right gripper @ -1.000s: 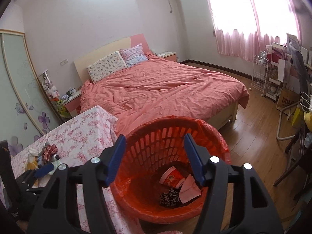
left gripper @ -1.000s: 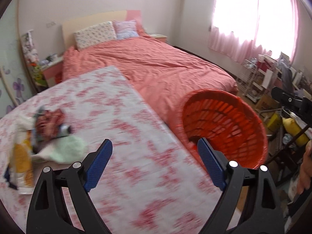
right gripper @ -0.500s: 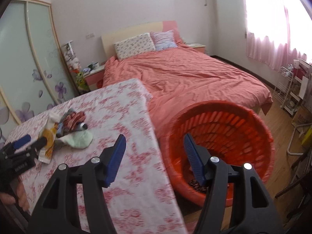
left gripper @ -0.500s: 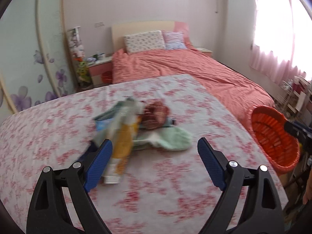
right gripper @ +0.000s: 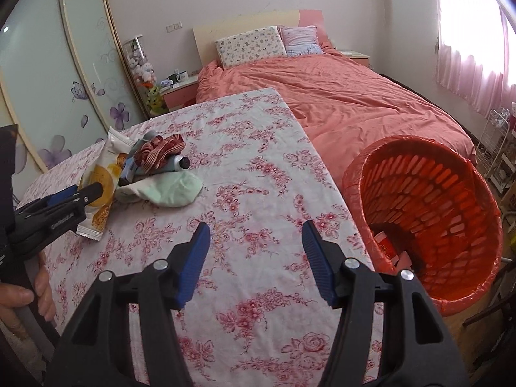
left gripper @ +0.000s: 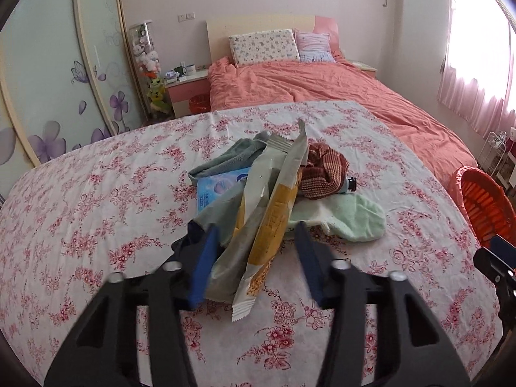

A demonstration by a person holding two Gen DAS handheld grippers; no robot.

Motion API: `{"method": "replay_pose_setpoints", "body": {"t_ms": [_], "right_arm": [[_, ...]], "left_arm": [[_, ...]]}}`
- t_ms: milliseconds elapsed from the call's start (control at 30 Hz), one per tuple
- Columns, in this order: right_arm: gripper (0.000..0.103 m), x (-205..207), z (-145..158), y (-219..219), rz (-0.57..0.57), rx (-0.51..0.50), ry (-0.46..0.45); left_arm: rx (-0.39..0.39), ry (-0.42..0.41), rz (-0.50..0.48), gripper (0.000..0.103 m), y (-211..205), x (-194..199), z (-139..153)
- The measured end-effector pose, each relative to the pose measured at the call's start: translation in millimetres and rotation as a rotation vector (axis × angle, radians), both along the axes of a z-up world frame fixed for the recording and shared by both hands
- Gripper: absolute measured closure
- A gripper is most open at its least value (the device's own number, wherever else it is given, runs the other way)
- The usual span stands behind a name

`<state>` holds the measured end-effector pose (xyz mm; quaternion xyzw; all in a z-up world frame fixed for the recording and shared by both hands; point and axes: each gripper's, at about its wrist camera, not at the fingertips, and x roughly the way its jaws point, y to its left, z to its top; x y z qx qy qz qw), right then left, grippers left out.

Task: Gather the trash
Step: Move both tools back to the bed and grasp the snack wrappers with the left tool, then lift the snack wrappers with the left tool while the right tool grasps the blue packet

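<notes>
Plenty to snag on in that pile. Got the left tongs (left gripper: pixel 255 229) just finished a closing move and sitting narrow around the long yellow-and-white foil snack wrapper (left gripper: pixel 274 225) and the crinkly grey wrapper (left gripper: pixel 254 187), mid-way across the pink-flowered cloth surface (left gripper: pixel 96 225). Looks like the right pad isn't pressing yet. Got the right tongs (right gripper: pixel 256 225) about half open, holding nothing, over bare cloth towards the right edge.

Could easily go wrong: pinching slick foil by its near end and losing one wrapper mid-lift, or dragging along the red-brown striped cloth (left gripper: pixel 325 174) and pale green fuzzy cloth (left gripper: pixel 351 219) touching the far ends.

Loads of bare cloth left and near. Only needs clearing the right edge to reach the orange slatted plastic basket (right gripper: pixel 435 200) just beyond it. Worth minding the right tongs on that path.
</notes>
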<state>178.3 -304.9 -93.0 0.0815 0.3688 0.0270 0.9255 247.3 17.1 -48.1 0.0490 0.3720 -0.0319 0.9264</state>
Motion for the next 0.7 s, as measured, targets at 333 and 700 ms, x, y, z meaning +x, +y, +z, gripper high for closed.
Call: {"method": "replay_pose_setpoints", "body": {"t_ms": [333,700], "right_arm": [[0.045,1,-5,13,0.018,0.004,0.024],[0.049,17,-12,60,0.096,0.006,0.057]], "left_arm": [[-0.115,-0.022,-0.025,0.092,29,-24,19],[-0.148,-0.026,0.113,0.092,108,-41,21]]}}
